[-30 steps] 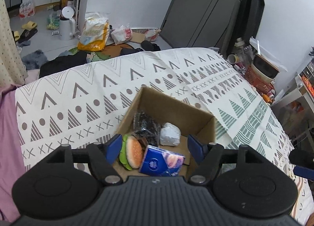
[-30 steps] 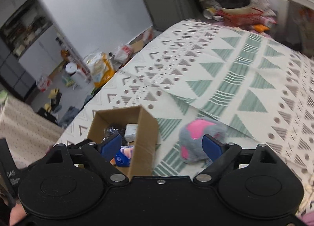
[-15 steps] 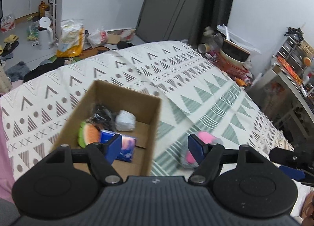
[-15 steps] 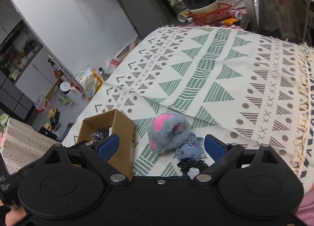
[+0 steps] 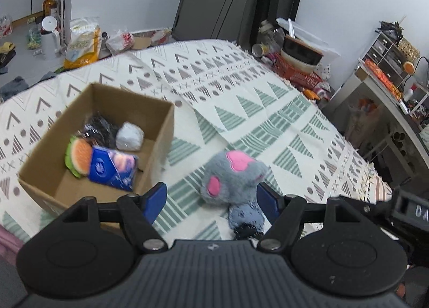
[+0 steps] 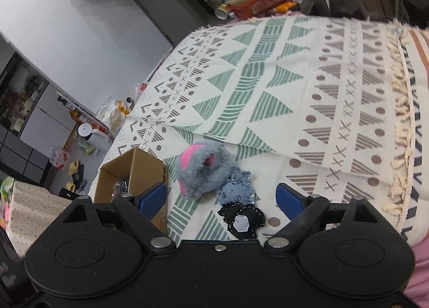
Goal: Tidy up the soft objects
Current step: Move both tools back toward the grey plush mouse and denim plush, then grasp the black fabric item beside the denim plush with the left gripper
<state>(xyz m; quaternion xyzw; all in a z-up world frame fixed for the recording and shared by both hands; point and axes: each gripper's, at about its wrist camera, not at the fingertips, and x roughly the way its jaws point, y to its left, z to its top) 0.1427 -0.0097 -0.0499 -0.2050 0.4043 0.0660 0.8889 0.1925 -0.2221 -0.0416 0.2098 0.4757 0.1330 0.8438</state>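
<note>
A grey plush toy with pink patches (image 5: pixel 232 178) (image 6: pixel 201 172) lies on the patterned cloth, right of an open cardboard box (image 5: pixel 150 147) (image 6: pixel 139 171). A blue felt piece (image 5: pixel 245 215) (image 6: pixel 236 191) and a black felt piece (image 6: pixel 242 221) lie against the plush on its near side. The box holds a burger toy (image 5: pixel 79 156), a blue tissue pack (image 5: pixel 112 168), a white bundle (image 5: pixel 129 136) and a dark bag (image 5: pixel 97 128). My left gripper (image 5: pixel 211 201) is open just before the plush. My right gripper (image 6: pixel 222 198) is open, above the felt pieces.
The patterned cloth (image 5: pixel 241 99) (image 6: pixel 295 88) covers a bed, with its fringe along the right edge (image 6: pixel 402 131). An orange basket with bowls (image 5: pixel 297 67) stands past the far corner. Bags and bottles (image 5: pixel 80 42) litter the floor at the back left. Shelves (image 5: pixel 388 67) stand right.
Both grippers have swung right, away from the box. The plush now lies between the left gripper's open fingers, and the felt pieces have come into the right view.
</note>
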